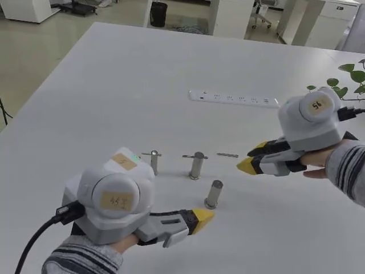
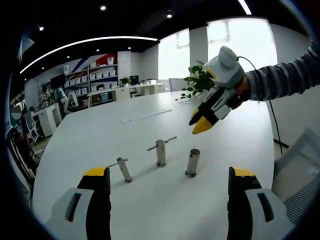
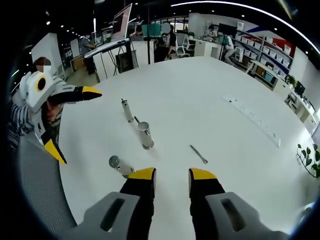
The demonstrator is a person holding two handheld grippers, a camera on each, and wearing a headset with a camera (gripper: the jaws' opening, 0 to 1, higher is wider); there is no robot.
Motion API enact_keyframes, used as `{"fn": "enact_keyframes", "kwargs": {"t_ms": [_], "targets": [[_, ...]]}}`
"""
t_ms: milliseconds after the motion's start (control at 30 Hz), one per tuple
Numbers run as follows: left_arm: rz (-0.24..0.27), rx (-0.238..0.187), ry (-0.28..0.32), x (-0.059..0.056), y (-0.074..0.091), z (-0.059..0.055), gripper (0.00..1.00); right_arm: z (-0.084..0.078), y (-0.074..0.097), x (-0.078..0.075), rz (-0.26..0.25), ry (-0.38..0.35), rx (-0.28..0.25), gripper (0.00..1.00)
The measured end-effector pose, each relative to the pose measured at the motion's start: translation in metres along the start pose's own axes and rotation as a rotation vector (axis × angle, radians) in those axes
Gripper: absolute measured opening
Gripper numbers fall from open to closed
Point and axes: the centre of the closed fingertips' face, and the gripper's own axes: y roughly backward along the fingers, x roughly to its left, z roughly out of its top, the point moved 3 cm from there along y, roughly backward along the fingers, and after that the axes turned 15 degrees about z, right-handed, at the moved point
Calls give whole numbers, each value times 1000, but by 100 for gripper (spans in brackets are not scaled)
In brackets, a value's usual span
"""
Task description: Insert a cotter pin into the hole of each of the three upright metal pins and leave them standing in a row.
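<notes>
Three metal pins stand on the white table. The left pin (image 1: 154, 161) and the middle pin (image 1: 197, 165) each carry a cotter pin through the top. The third pin (image 1: 214, 194) stands nearer me, out of line, with its hole bare. A loose cotter pin (image 1: 227, 154) lies flat to the right of the middle pin, also seen in the right gripper view (image 3: 198, 154). My left gripper (image 1: 191, 225) is wide open just left of the third pin (image 2: 192, 161). My right gripper (image 1: 254, 157) hovers open with a narrow gap, its tips just right of the loose cotter pin.
A white power strip (image 1: 234, 98) lies farther back on the table. A green plant (image 1: 348, 80) stands at the far right edge. Bare tabletop (image 1: 114, 85) stretches left and behind the pins.
</notes>
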Motion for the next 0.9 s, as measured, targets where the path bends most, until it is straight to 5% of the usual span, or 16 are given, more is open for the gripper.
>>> {"fn": "enact_keyframes", "kwargs": {"t_ms": [267, 900], "targets": [[11, 11, 27, 6, -1, -2, 97, 1, -9, -25, 8, 59, 63, 23], [34, 51, 32, 12, -7, -10, 96, -2, -45, -65, 123, 177, 249, 22]]}}
